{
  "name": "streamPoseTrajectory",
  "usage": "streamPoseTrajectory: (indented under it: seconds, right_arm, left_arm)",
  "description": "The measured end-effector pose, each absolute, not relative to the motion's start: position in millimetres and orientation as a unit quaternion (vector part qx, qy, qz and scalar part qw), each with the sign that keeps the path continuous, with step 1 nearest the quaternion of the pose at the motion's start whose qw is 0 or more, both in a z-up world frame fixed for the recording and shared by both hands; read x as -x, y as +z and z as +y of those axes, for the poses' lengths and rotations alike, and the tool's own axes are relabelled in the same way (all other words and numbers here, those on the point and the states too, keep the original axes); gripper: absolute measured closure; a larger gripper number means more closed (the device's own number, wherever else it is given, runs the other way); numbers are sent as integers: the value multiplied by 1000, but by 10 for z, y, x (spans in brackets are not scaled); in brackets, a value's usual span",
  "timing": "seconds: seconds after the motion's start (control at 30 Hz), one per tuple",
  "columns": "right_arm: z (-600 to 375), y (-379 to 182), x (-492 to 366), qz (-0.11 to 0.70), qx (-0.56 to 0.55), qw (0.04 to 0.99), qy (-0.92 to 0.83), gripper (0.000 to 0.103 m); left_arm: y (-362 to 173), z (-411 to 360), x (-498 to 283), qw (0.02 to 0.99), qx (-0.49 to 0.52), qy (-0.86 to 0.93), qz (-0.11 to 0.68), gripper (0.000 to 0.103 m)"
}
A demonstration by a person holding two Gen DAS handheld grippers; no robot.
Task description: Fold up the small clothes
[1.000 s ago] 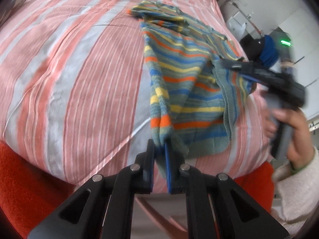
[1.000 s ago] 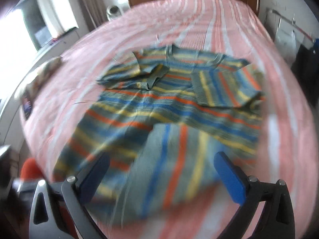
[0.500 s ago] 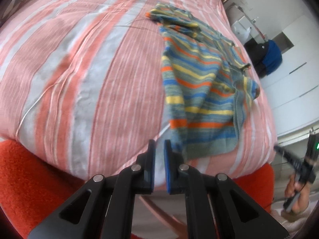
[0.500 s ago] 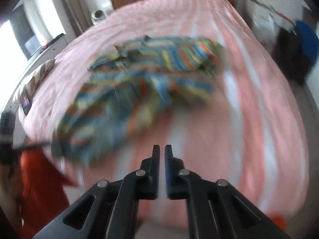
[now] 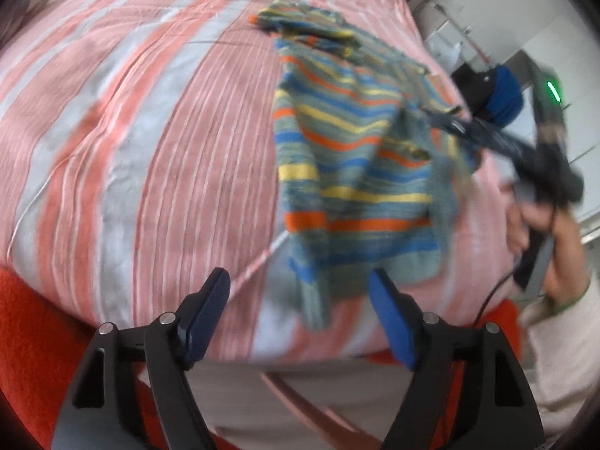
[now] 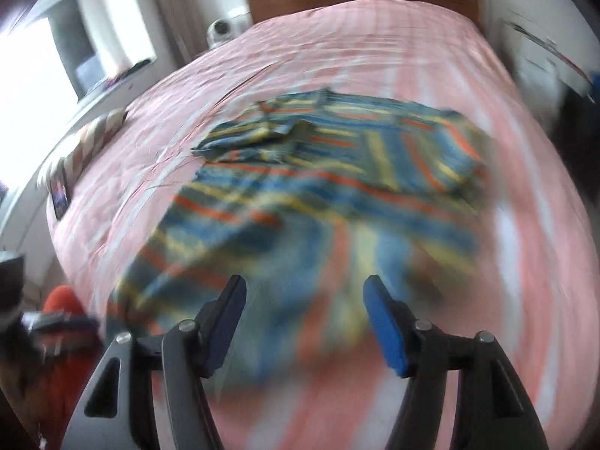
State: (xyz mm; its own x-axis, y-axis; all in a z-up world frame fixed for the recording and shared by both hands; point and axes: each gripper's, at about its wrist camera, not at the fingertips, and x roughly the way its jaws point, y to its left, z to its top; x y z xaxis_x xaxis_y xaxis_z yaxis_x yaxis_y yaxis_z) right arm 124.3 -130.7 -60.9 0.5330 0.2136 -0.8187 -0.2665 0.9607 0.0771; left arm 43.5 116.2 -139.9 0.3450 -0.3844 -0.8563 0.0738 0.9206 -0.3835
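Striped knit sweater (image 5: 352, 172) spread on the pink striped bedcover (image 5: 150, 131), near the foot edge of the bed.

Left gripper (image 5: 300, 300) seen with fingers wide, jaws just opened; lower corner of the sweater, pinched a second ago, now lying loose between them, touched by no pad. Right gripper (image 6: 303, 307) also wide apart, jaws just reopened after closing empty, above the blurred near hem; contact not clear. No containers seen.
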Motion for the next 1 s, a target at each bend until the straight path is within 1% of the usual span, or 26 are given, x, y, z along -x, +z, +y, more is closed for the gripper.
streamPoseTrajectory:
  seconds: [0.03, 0.07, 0.1, 0.13, 0.17, 0.3, 0.4, 0.5, 0.63, 0.67, 0.7, 0.73, 0.77, 0.8, 0.83, 0.97, 1.0]
  right_arm:
    - [-1248, -701, -1342, 472, 34, 870, 139, 38]
    - [-1137, -917, -1553, 507, 48, 849, 143, 45]
    - [-1143, -1027, -1605, 523, 53, 840, 136, 77]
    - [-1207, -1036, -1578, 523, 51, 842, 123, 88]
    - [-1294, -973, -1520, 510, 35, 852, 116, 96]
    - [-1854, -412, -778, 462, -25, 876, 137, 96]
    - [-2282, -154, -82, 459, -45, 878, 125, 96]
    - [-2597, -280, 471, 493, -51, 864, 85, 96]
    - [-2977, -777, 787, 549, -84, 831, 24, 94]
    - [-3077, -884, 828, 556, -101, 825, 13, 91]
    - [-3136, -914, 836, 555, -115, 824, 11, 82]
    - [-3190, -914, 832, 548, -132, 826, 15, 75]
    - [-3229, -881, 834, 536, -154, 830, 26, 57]
    - [-3247, -848, 800, 522, -175, 834, 45, 39]
    - [-3249, -819, 743, 508, -192, 837, 66, 36]
    - [-3067, -1010, 420, 518, -189, 827, 106, 36]
    - [-3027, -1105, 352, 526, -186, 823, 112, 37]
  left_arm:
    - [-1451, 1140, -477, 808, 132, -135, 558, 49]
    - [-1502, 1130, -520, 806, 126, -132, 563, 63]
    - [-1528, 1130, -550, 803, 126, -135, 567, 95]
    - [-1543, 1148, -567, 799, 132, -139, 569, 97]
    - [-1537, 1196, -562, 798, 147, -144, 567, 97]
    - [-1492, 1322, -510, 787, 174, -172, 567, 98]
    - [-1424, 1374, -462, 785, 180, -186, 563, 98]
    - [-1376, 1336, -457, 787, 171, -188, 562, 98]
    - [-1369, 1219, -482, 790, 134, -187, 568, 95]
    - [-1361, 1213, -473, 790, 128, -187, 570, 94]
    - [-1352, 1227, -456, 789, 128, -190, 570, 92]
    - [-1339, 1245, -439, 788, 130, -194, 569, 83]
    - [-1328, 1259, -423, 789, 133, -198, 567, 76]
    - [-1322, 1280, -407, 790, 134, -199, 564, 63]
    - [-1322, 1290, -384, 793, 133, -198, 560, 55]
    - [-1450, 1242, -455, 795, 131, -185, 563, 54]
    - [-1481, 1236, -484, 794, 134, -183, 564, 65]
